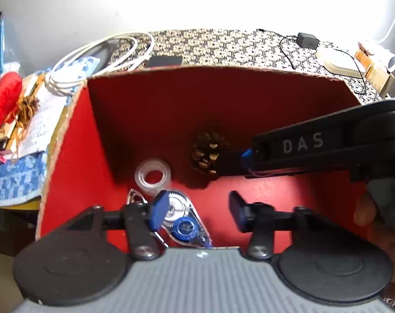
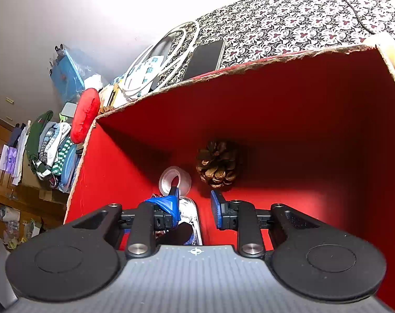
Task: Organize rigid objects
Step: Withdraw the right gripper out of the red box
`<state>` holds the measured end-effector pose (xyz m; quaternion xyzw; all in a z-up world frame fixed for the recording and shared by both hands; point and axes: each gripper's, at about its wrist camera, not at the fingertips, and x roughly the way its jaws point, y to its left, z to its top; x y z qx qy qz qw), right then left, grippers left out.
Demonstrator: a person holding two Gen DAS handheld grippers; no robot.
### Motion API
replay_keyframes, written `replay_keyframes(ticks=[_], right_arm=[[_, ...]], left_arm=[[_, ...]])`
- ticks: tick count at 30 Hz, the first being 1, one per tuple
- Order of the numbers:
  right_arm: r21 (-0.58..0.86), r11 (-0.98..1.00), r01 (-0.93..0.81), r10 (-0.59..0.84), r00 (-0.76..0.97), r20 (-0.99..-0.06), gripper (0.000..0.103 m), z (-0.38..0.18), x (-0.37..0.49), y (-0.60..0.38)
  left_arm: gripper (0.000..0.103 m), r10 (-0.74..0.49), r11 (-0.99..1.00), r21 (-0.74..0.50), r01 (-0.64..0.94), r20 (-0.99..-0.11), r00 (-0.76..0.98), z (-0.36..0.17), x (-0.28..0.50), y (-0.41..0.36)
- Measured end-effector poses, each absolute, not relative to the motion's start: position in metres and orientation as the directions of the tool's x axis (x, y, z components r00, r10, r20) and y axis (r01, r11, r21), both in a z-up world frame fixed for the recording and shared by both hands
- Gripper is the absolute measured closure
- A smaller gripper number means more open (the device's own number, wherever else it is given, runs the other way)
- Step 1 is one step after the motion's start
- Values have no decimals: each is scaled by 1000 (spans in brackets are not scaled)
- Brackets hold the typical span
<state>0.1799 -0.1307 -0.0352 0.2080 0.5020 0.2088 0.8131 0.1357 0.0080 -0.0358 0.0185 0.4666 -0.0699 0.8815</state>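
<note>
Red box (image 1: 150,120) holds pinecone (image 1: 207,154), tape roll (image 1: 153,176), correction-tape dispenser (image 1: 183,221). Left tongs (image 1: 197,208) and right tongs (image 2: 194,206) both released, empty, inside box.

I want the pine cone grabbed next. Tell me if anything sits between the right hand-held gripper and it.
Nothing visible blocks it. The right hand-held gripper is open inside the red box, with bare floor ahead up to the pine cone. The tape roll lies left of that path, near the left finger.

In the box (image 1: 155,109) before me, the pine cone (image 1: 207,154) lies at the back, the tape roll (image 1: 153,176) left of it, and the correction tape dispenser (image 1: 183,221) nearest to me.
</note>
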Motion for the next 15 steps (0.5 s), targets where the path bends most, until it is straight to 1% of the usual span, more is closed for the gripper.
replay_keyframes(ticks=[1, 2, 15], right_arm=[[547, 827, -130, 547, 411, -729, 95, -35, 180, -131], [547, 827, -128, 546, 413, -729, 95, -35, 180, -131], [544, 831, -113, 532, 444, -721, 95, -34, 178, -133]], left_arm=[[40, -97, 990, -24, 136, -821, 563, -35, 134, 7], [39, -91, 991, -19, 133, -819, 567, -35, 134, 7], [35, -85, 991, -6, 137, -810, 580, -32, 133, 5]])
